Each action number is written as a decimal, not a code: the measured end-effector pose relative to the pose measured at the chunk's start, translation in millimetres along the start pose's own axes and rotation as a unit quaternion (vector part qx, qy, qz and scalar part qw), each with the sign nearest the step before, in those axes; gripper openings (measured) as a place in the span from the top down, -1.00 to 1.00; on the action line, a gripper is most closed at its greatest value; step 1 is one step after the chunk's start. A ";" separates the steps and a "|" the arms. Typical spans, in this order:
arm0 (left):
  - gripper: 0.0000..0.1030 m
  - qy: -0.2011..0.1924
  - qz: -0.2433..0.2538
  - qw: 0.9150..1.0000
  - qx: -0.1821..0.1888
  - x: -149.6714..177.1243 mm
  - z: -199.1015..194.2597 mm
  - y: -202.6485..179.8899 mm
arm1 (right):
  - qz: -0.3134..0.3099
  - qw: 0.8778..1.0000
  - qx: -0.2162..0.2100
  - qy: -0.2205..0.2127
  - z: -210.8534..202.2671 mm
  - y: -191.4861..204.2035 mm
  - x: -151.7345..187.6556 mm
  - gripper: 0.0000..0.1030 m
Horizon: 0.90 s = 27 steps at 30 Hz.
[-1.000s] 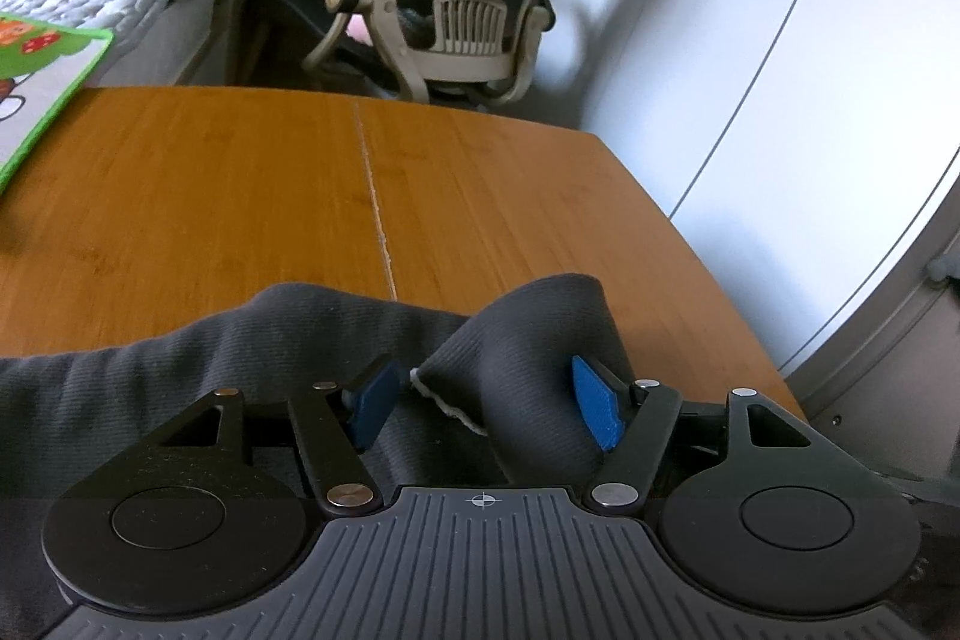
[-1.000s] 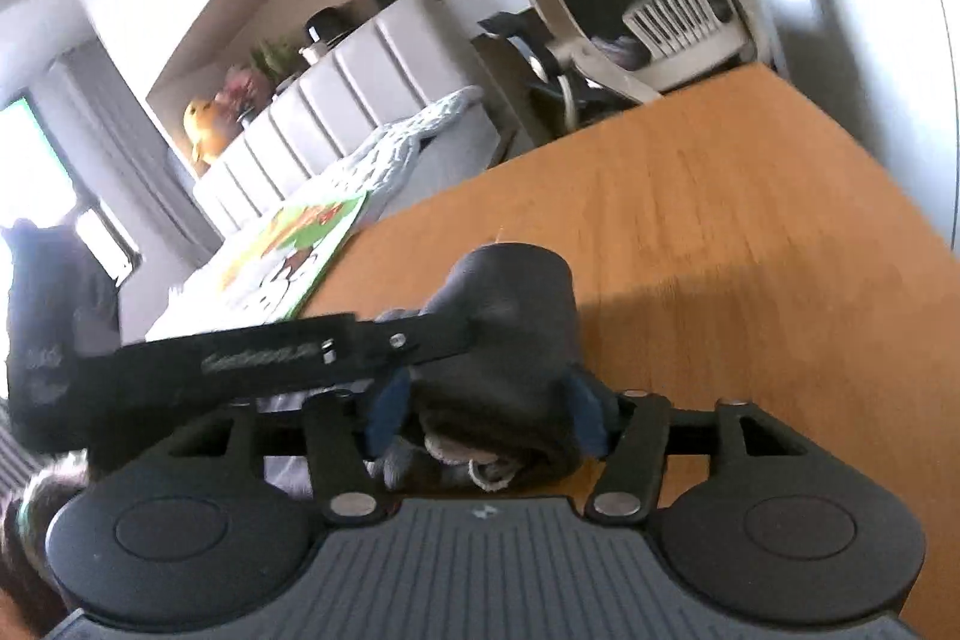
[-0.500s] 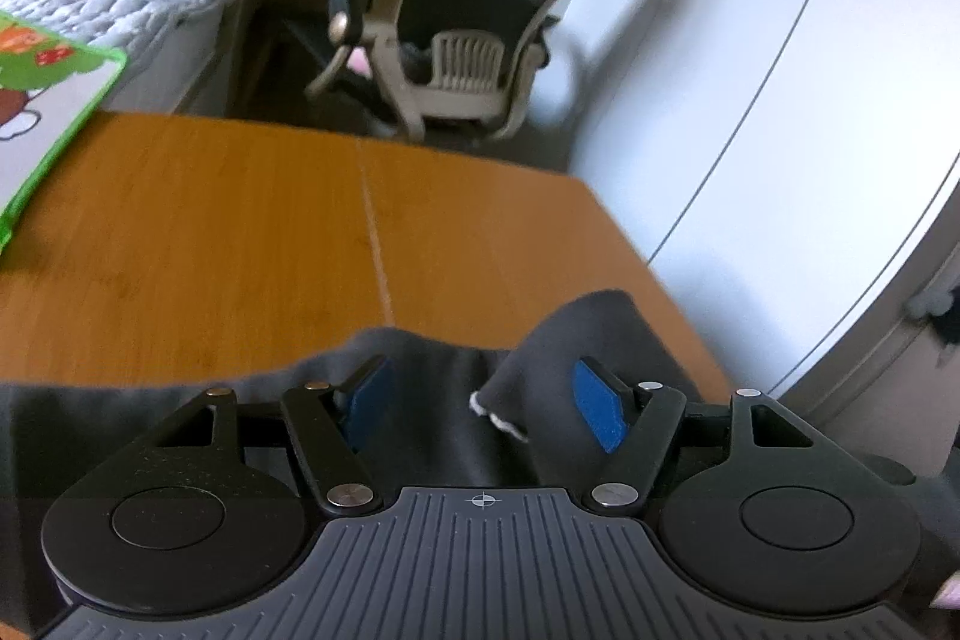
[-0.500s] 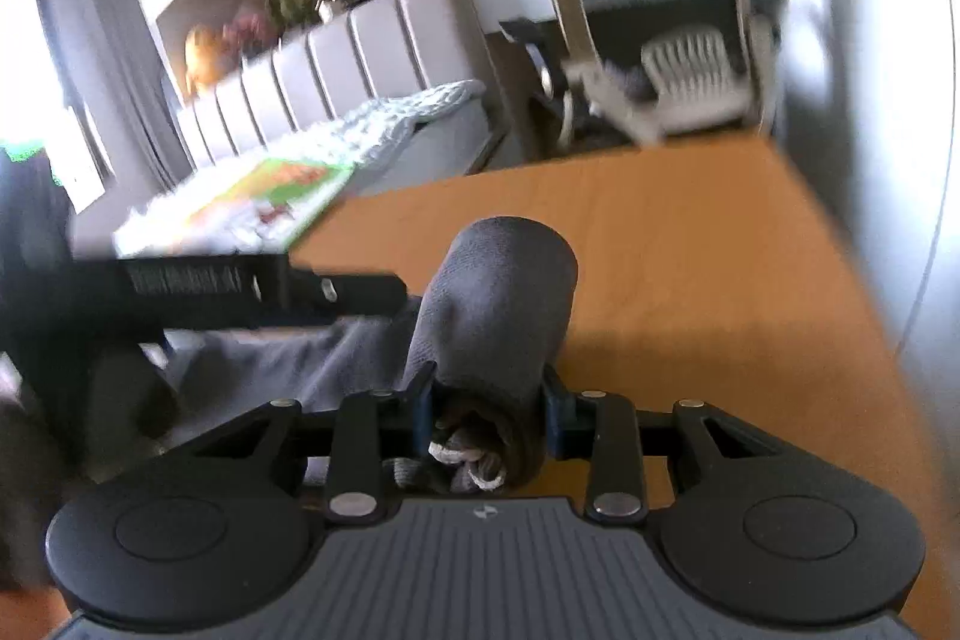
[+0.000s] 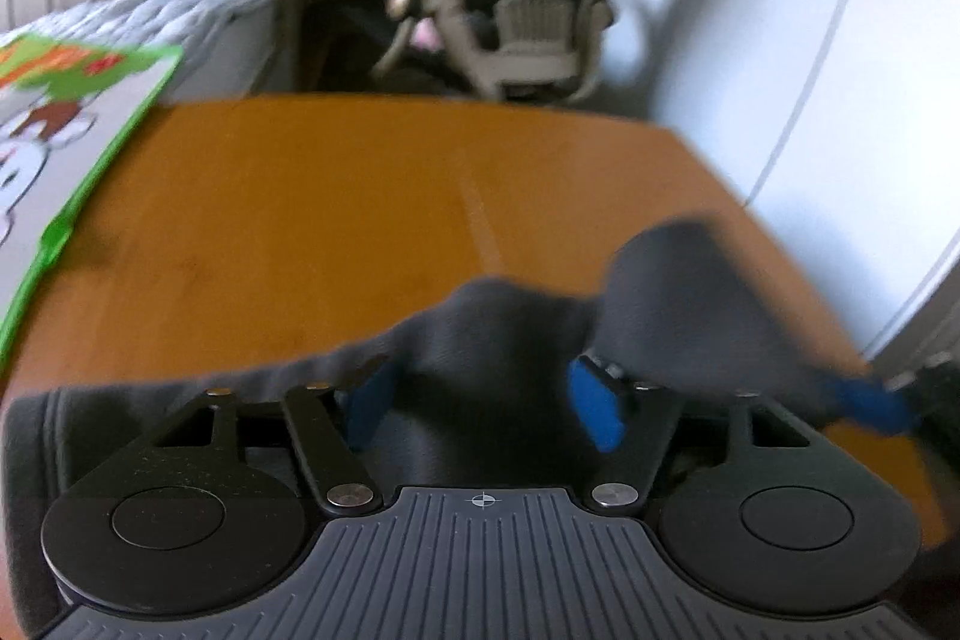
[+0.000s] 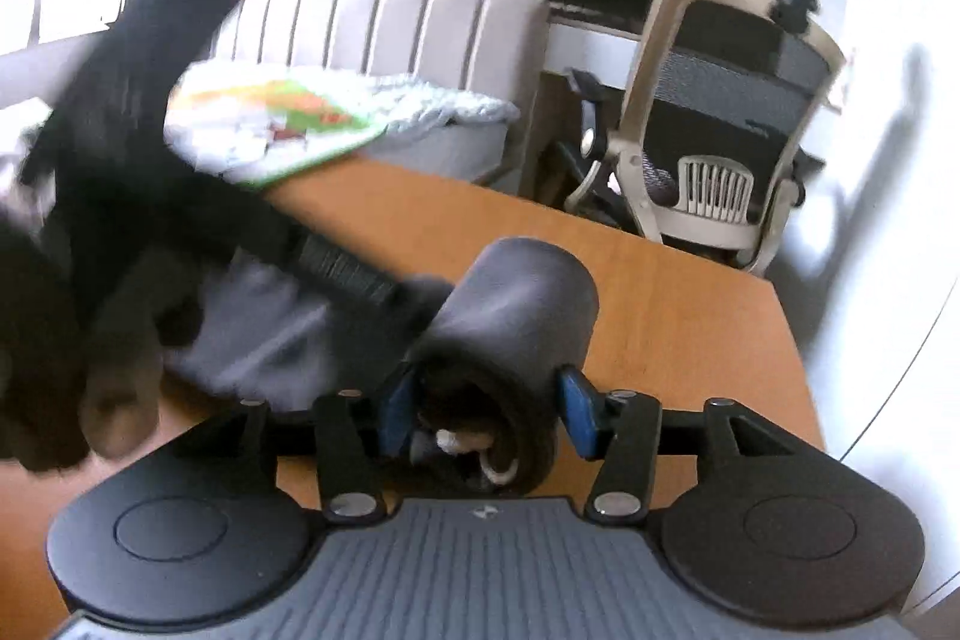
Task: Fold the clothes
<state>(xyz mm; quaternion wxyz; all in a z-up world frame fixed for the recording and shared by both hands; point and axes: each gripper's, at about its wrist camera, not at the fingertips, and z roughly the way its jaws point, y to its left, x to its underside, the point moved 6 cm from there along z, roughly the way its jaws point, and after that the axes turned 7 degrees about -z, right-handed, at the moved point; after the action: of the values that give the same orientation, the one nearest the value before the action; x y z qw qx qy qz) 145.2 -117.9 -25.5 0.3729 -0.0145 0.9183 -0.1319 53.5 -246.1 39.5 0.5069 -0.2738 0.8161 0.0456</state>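
Right wrist: right gripper [image 6: 480, 409] opening around rolled garment [image 6: 510, 316], twelve o'clock on desk [image 6: 690, 316]. Left gripper [image 5: 480, 400] closing, cloth between pads, unpinched. Mid-fold; next, regrip the edge.

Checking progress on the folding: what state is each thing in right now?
grey garment, one end rolled, the rest bunched, not folded flat.
left gripper, jaws closing, garment between them, not clamped.
right gripper, jaws opening around the rolled end.
table, partly covered by the garment.
office chair, upright beyond the table.
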 end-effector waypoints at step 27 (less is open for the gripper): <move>-0.31 -0.012 0.000 0.999 0.043 -10.2 -11.2 -20.6 | -0.082 0.995 -0.046 -0.030 -10.4 29.7 4.5 -0.09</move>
<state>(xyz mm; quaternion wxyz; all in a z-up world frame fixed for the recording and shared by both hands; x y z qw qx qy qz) 143.4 -133.8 -5.7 0.3845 0.0004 0.9071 -0.1711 29.1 -226.5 34.6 0.5196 -0.3612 0.7727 0.0500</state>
